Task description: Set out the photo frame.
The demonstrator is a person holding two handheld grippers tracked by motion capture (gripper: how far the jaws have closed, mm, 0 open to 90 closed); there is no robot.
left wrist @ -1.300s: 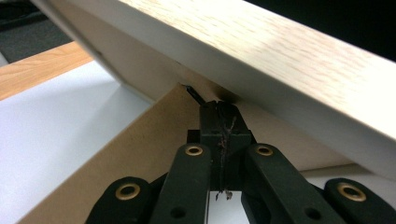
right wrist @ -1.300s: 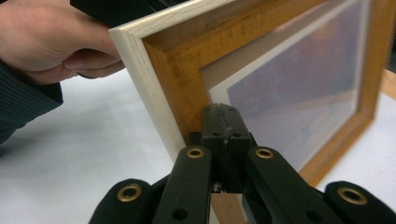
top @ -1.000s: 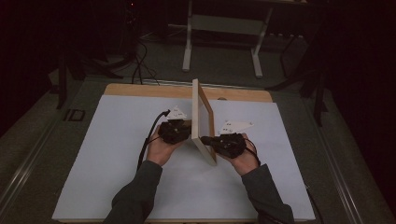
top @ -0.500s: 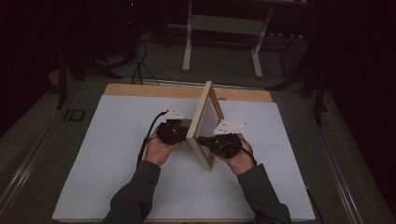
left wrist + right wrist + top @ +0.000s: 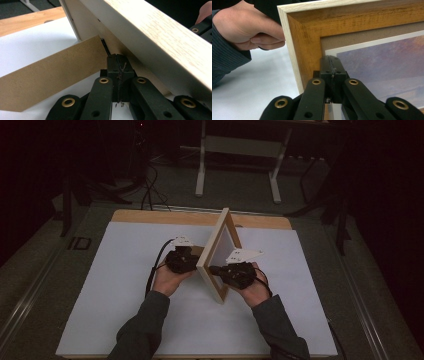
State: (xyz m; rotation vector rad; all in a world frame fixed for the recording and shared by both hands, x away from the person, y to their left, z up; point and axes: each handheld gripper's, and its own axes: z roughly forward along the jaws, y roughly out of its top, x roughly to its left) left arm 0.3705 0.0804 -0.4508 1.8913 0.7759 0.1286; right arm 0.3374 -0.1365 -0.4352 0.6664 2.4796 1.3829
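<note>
Picture frame (image 5: 220, 252) of pale wood stands on edge on the white sheet (image 5: 115, 295), tilted, between the two tongs. Left gripper (image 5: 192, 261) sits just behind its back side, jaws pressed together with nothing between them, tips touching the backing board (image 5: 87, 17) right beside the brown cardboard stand leg (image 5: 50, 80). Right gripper (image 5: 215, 269) meets the front face, jaws likewise closed on nothing, tips against the glass near the frame's lower corner, over a print with a purple sky (image 5: 384, 62).
</note>
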